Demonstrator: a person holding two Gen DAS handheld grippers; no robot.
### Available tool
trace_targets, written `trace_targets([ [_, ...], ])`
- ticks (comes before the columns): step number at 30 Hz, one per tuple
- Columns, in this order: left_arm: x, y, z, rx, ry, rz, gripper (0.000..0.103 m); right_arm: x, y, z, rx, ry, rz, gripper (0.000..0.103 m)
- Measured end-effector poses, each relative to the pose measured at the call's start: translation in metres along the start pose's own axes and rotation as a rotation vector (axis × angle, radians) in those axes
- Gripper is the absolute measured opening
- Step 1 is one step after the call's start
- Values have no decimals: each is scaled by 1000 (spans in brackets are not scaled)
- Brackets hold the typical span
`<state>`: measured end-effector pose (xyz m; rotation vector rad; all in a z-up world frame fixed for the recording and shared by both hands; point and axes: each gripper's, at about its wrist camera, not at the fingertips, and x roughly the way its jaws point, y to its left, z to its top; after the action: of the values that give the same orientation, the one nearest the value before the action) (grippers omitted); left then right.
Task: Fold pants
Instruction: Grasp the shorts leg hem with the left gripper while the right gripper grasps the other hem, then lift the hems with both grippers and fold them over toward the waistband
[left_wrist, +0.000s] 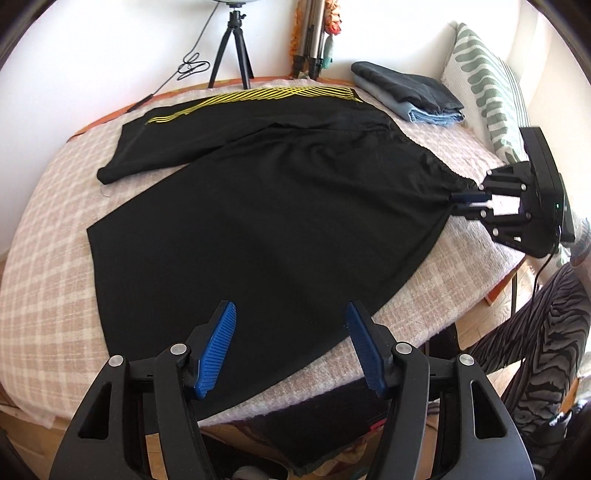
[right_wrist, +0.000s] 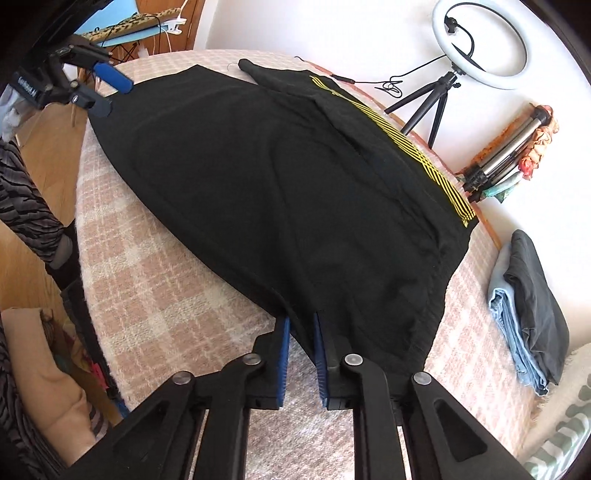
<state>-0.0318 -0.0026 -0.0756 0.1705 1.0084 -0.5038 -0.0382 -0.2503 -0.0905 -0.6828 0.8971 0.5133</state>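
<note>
The black pants (left_wrist: 258, 206) lie flat on the checked blanket (left_wrist: 48, 258), long axis running across the bed: waistband toward the right gripper (right_wrist: 300, 325), legs stretching away to the left, the far leg showing yellow stripes (left_wrist: 258, 96). The right gripper reaches in level from the bed's edge, fingers nipped narrow on the waistband corner. The left gripper (left_wrist: 290, 325) hovers spread wide over the near leg's hem, holding nothing.
</note>
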Motion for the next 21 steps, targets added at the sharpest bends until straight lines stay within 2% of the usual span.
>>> trace_targets([
  [7,14,-23,-7,119,37,57,62,-11,-22,17,82,-74,-7,1],
  [10,19,-25,-9,143,41,109,62,-11,-28,23,102,-88,-4,0],
  [13,28,-20,-11,167,53,201,62,-15,-30,24,110,-108,1,0],
  [15,27,-12,-10,145,36,208,60,-16,-30,24,113,-113,5,0],
  [17,26,-3,-9,124,34,216,28,-15,-29,22,115,-115,5,0],
  [19,25,7,-7,88,24,213,3,-14,-28,20,119,-113,6,0],
  [21,23,11,-4,72,0,227,3,-15,-26,18,121,-118,4,0],
])
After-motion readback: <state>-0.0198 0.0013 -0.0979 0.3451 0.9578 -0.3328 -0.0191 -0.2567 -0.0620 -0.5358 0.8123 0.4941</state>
